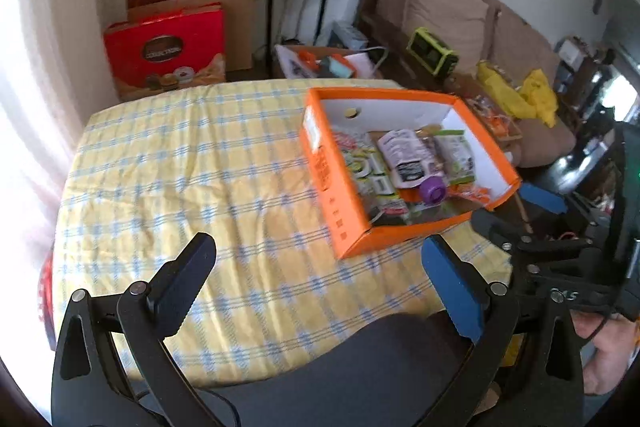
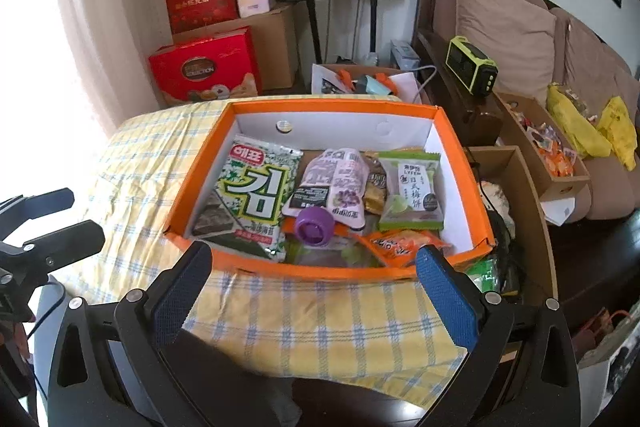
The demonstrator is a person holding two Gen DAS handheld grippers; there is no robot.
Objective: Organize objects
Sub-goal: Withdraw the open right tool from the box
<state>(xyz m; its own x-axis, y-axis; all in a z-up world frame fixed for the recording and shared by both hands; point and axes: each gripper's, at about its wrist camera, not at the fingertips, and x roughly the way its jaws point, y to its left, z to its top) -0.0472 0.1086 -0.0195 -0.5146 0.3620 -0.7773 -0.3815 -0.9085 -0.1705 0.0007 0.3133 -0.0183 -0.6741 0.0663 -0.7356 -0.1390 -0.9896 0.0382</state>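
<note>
- Right wrist view: an orange box (image 2: 192, 187) was seen on the checked tablecloth (image 2: 320, 315), packed with a seaweed packet (image 2: 252, 199), purple-capped pouch (image 2: 332, 187) and green plum-cake packet (image 2: 412, 193).
- Right gripper (image 2: 316, 291) and left gripper (image 1: 320, 279) were spread wide, nothing grasped.

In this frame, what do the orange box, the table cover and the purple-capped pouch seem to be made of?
Orange box: likely cardboard, matte orange outside and plain white inside, with folded edges.
Table cover: woven cloth in yellow and blue check; soft wrinkles show.
Purple-capped pouch: seemingly flexible plastic film, slightly glossy and printed, with a hard-looking ribbed plastic cap.
</note>
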